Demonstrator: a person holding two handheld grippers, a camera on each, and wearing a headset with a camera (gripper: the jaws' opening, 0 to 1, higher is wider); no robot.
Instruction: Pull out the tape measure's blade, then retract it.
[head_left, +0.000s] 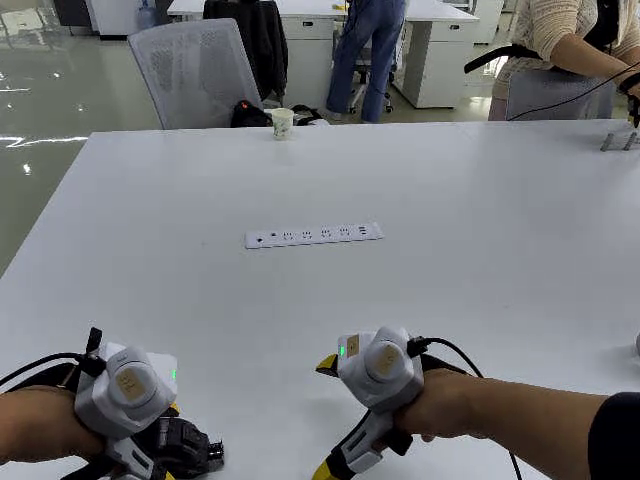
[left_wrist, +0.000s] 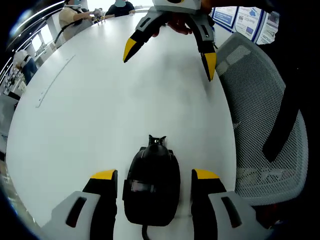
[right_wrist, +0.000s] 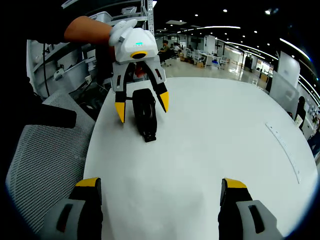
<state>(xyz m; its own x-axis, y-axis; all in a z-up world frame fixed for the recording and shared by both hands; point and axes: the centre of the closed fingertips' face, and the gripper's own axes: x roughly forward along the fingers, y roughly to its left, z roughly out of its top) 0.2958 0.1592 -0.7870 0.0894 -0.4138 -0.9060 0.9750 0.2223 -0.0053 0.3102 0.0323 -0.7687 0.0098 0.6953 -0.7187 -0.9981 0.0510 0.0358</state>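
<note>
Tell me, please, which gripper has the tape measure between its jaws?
The left gripper: the tape measure sits between its jaws, while the right gripper is open and empty.

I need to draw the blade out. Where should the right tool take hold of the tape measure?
Pinch the small hook tab at the front end of the black tape measure, approaching head-on from opposite the left tool: the tab juts toward the open right tool.
</note>
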